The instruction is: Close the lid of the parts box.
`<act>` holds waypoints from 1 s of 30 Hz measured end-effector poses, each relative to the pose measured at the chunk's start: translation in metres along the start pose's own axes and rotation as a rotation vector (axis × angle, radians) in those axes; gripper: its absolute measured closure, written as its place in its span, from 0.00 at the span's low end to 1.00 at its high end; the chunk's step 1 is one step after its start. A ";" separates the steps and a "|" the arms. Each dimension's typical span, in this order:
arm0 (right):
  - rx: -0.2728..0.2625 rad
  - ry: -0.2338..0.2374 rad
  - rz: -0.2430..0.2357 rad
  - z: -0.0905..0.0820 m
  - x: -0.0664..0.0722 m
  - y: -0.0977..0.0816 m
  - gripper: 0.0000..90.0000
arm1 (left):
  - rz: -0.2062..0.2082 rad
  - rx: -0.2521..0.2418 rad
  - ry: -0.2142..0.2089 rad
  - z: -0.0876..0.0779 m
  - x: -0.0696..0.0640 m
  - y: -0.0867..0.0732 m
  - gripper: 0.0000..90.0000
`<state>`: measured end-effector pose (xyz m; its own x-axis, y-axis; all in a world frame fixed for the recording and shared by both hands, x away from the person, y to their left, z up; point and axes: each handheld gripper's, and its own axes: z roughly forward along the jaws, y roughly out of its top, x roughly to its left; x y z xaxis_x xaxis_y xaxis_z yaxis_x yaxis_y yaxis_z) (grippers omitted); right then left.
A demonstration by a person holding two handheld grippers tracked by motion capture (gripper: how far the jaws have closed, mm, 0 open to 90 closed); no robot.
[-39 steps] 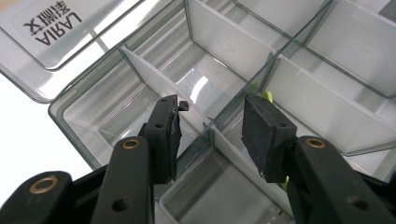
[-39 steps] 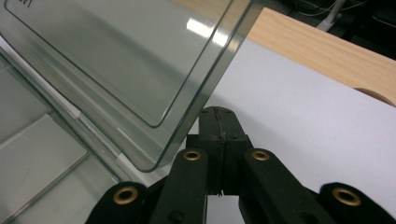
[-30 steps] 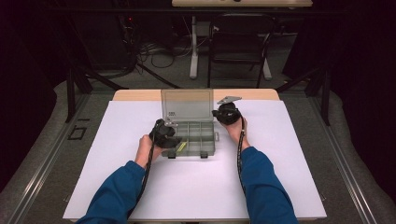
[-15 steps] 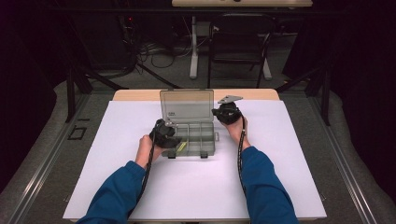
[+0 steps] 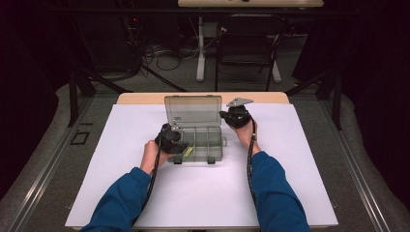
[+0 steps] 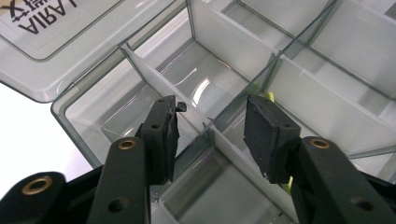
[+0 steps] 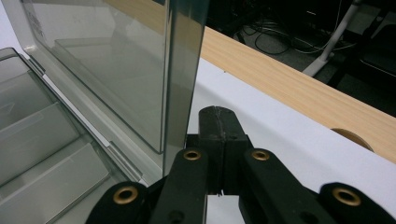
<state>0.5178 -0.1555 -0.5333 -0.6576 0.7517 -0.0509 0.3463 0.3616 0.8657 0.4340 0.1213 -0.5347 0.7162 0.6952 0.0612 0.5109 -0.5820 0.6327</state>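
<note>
A light wooden counter (image 5: 145, 98), covered almost wholly by a white sheet (image 5: 203, 193) that left a bare wood strip along the far edge, carried a clear smoky-grey plastic compartment box (image 5: 216, 151) near its middle, the hinged lid (image 5: 192, 111) standing open.

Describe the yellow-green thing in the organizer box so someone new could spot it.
On the white table cover sits a clear compartment box with its lid raised. In its front-left compartment, beside the left gripper, lies the yellow-green piece, the one coloured item among see-through compartments.
</note>
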 end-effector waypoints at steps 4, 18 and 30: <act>-0.002 0.005 -0.005 -0.001 0.000 -0.001 1.00 | 0.002 -0.018 -0.008 -0.003 0.000 0.001 0.41; -0.018 0.012 -0.023 -0.005 0.002 0.000 1.00 | 0.005 -0.161 0.132 -0.049 0.023 0.021 0.03; -0.002 0.020 -0.028 -0.008 0.002 0.000 1.00 | 0.046 -0.197 0.240 -0.073 0.042 0.048 0.11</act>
<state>0.5115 -0.1579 -0.5293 -0.6804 0.7299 -0.0655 0.3261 0.3815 0.8649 0.4541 0.1534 -0.4456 0.5919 0.7634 0.2587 0.3615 -0.5383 0.7613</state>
